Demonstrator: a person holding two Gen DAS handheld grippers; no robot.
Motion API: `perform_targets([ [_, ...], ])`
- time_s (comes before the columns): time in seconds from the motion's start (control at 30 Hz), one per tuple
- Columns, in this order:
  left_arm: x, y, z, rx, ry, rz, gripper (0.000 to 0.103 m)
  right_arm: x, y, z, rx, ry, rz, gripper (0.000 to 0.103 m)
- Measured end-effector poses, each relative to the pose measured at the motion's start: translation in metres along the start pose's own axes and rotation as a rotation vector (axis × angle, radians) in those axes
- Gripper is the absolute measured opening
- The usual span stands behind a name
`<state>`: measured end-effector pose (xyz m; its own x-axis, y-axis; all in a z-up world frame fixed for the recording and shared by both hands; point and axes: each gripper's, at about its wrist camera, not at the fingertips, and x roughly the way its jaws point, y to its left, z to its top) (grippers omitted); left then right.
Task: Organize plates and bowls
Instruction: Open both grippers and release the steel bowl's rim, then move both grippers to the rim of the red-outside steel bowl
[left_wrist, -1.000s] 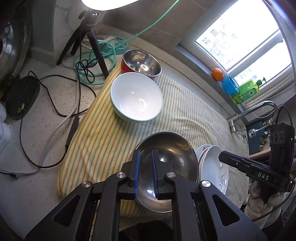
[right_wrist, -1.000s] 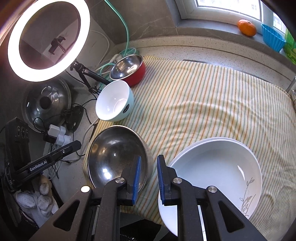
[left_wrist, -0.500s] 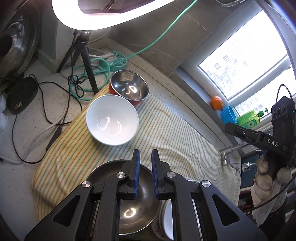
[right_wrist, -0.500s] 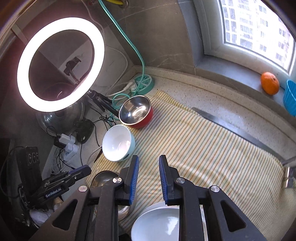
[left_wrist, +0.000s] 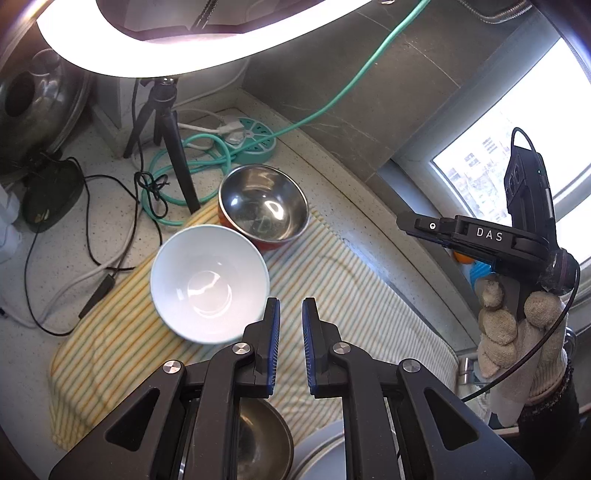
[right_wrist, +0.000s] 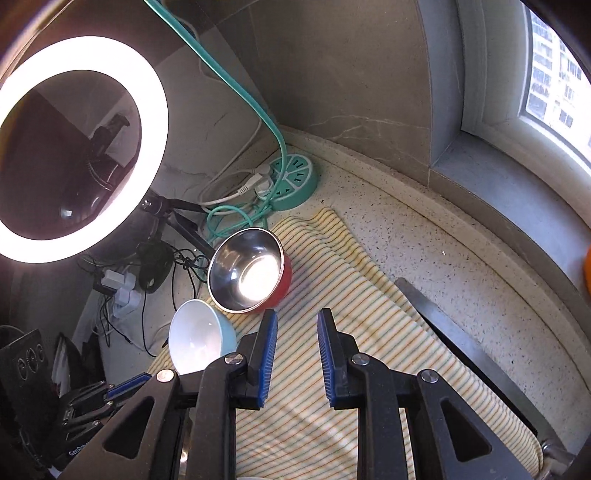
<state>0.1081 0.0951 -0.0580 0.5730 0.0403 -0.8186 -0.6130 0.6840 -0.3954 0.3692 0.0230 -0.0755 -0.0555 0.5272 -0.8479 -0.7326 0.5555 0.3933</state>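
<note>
On the striped cloth (left_wrist: 354, 295) (right_wrist: 351, 332) sits a white bowl (left_wrist: 208, 284) (right_wrist: 199, 339), light blue outside, with a red bowl lined in steel (left_wrist: 264, 206) (right_wrist: 247, 269) just behind it. My left gripper (left_wrist: 290, 306) (right_wrist: 125, 384) hovers above the cloth to the right of the white bowl, shut, holding nothing. Under its body lie a large steel bowl (left_wrist: 258, 439) and the edge of the white plates (left_wrist: 317, 454). My right gripper (right_wrist: 297, 315) (left_wrist: 406, 223), held by a gloved hand (left_wrist: 517, 332), hangs over the cloth near the red bowl. It is slightly open and empty.
A lit ring light (right_wrist: 85, 147) on a tripod (left_wrist: 173, 147) stands at the left. A green power strip (right_wrist: 291, 181) with coiled cables lies behind the bowls, and a pot lid (left_wrist: 33, 103) leans at far left. A metal strip (right_wrist: 461, 350) and the window sill (right_wrist: 498, 166) border the right.
Both grippers moved away from the steel bowl and the plates toward the white and red bowls, and both rolled. The steel bowl and plates slid to the bottom of the views.
</note>
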Motion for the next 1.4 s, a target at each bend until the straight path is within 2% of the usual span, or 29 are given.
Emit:
perform_targets([
  [0.33, 0.035, 0.012, 0.037, -0.003, -0.077, 0.137, 0.010, 0.046, -0.004, 0.019, -0.021, 0.028, 0.050, 0.020],
  [0.57, 0.061, 0.013, 0.051, 0.018, -0.075, 0.198, 0.011, 0.069, -0.013, 0.023, -0.003, 0.044, 0.087, 0.020],
  [0.97, 0.085, 0.028, 0.065, -0.007, -0.048, 0.225, 0.011, 0.094, -0.009, 0.030, 0.002, 0.057, 0.116, 0.020],
  [1.4, 0.095, 0.033, 0.068, -0.002, -0.033, 0.234, 0.011, 0.106, 0.002, 0.029, -0.029, 0.067, 0.083, 0.020],
])
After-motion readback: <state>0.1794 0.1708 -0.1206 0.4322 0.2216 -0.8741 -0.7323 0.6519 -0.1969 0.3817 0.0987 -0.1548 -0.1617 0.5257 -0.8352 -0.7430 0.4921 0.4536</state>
